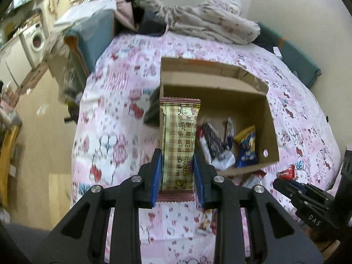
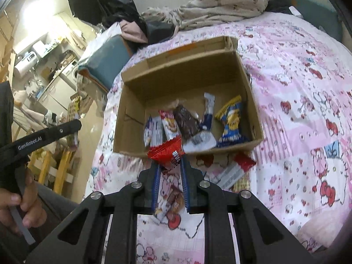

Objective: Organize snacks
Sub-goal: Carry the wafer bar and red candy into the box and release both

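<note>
2 snacks are up in the air right now, 1 in each gripper, because both are meant for the open brown cardboard box [image 2: 253, 101] on the bed with the pink cartoon sheet [image 2: 297, 88]. The left gripper [image 1: 177, 156] has its jaws clenched on the sides of a long cream and brown checked snack bar [image 1: 179, 140], squeezing it near the bottom so the bar stands straight up and does not flop. It hangs in front of the box's left wall. The right gripper [image 2: 170, 165] has its jaws pinched tight on the corner of a small shiny red snack packet [image 2: 168, 151], which sticks out past the tips, just at the near edge of the box. Inside the box lie several snacks already, like a yellow and blue crinkly bag [image 2: 231, 121] and a dark brown bar in clear wrap [image 2: 187, 121], so the box looks like the home for all snacks. 1 more red and white packet [image 2: 237, 169] lies on the bed just beside the box, and it looks like it needs picking up too.
</note>
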Motion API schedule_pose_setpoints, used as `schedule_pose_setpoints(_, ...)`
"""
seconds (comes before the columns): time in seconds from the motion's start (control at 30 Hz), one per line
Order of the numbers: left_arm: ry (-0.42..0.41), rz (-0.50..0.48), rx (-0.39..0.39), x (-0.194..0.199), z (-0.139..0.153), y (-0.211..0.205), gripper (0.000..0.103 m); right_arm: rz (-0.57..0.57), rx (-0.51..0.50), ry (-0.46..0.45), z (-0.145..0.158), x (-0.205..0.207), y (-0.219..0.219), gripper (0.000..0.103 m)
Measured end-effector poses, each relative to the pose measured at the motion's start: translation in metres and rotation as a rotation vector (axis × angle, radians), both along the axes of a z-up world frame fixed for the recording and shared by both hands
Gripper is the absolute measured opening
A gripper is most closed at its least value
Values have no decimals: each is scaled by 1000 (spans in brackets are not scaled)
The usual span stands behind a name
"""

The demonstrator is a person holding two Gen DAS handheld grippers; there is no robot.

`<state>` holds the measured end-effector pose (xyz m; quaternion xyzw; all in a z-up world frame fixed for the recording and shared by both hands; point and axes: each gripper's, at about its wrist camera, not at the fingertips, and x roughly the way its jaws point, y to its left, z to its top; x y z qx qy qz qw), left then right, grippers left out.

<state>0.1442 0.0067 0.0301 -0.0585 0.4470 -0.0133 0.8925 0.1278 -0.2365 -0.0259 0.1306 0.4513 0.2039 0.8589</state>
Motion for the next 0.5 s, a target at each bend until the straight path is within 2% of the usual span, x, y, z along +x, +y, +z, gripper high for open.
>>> schedule_pose_setpoints(0.2,-13,-31,23,28,0,-9,24,-32,23,-56,10,22,-11,19)
schedule_pose_setpoints(0.5,-7,-82,32,68,-23,-28,24,-31,-14,-28,-3,72,-18,19)
